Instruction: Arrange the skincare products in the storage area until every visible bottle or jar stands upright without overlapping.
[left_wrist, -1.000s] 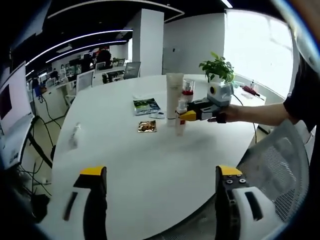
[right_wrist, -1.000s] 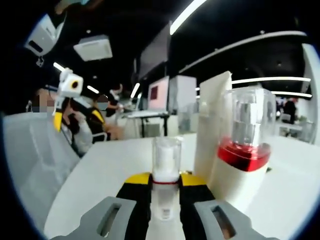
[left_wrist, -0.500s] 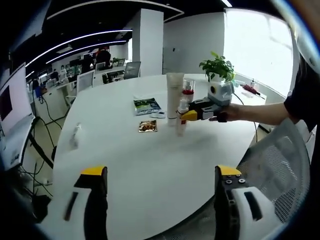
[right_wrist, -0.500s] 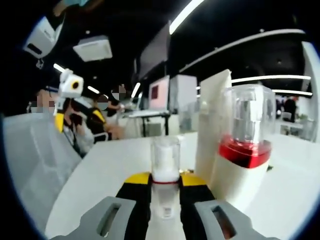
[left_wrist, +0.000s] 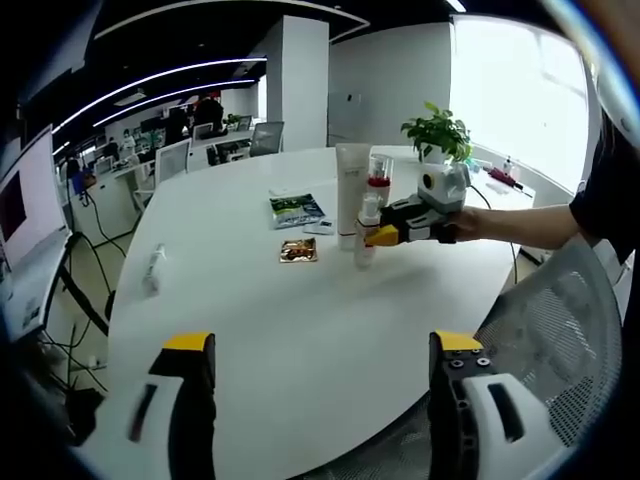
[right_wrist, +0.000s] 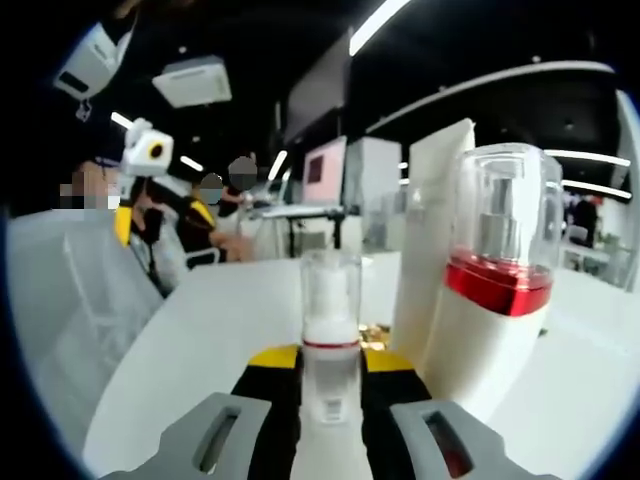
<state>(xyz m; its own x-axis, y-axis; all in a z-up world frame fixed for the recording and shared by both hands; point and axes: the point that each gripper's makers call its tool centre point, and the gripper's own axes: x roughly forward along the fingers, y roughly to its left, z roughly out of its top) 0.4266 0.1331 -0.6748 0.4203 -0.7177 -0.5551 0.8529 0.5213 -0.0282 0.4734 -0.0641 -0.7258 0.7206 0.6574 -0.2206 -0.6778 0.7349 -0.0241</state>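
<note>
We see a round white table (left_wrist: 300, 330) bearing a tall white tube (left_wrist: 350, 195) and a red-banded pump bottle (left_wrist: 378, 185) standing upright side by side at about one o'clock in the left gripper view, with a green sachet (left_wrist: 295, 209) and a gold sachet (left_wrist: 297, 250) lying flat near twelve. Our right gripper (right_wrist: 331, 372) has its jaws closed on a small clear-capped bottle (right_wrist: 331, 330), upright just beside the tube and pump bottle. Our left gripper (left_wrist: 315, 345) hangs wide open over the near edge, holding nothing.
</note>
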